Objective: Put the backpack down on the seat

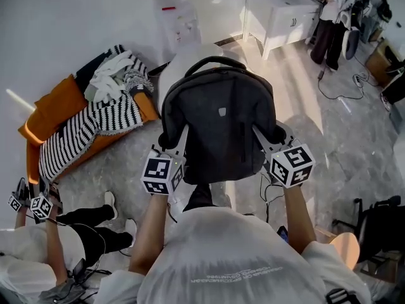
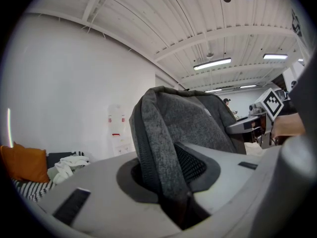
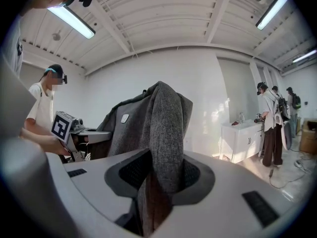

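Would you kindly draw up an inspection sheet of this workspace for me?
Surface: pale seat, mostly hidden behind the backpack.
Job's things: backpack upright, handle on top.
Clutter: striped blanket and clothes on an orange sofa.
Grippers: left gripper and right gripper each shut on a backpack side.
Cables: cable loose on the floor near the white cabinet.
Surroundings: person standing by the cabinet.

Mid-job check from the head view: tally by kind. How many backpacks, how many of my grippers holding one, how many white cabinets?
backpack: 1
grippers shut on it: 2, left gripper and right gripper
white cabinet: 1
Total: 4
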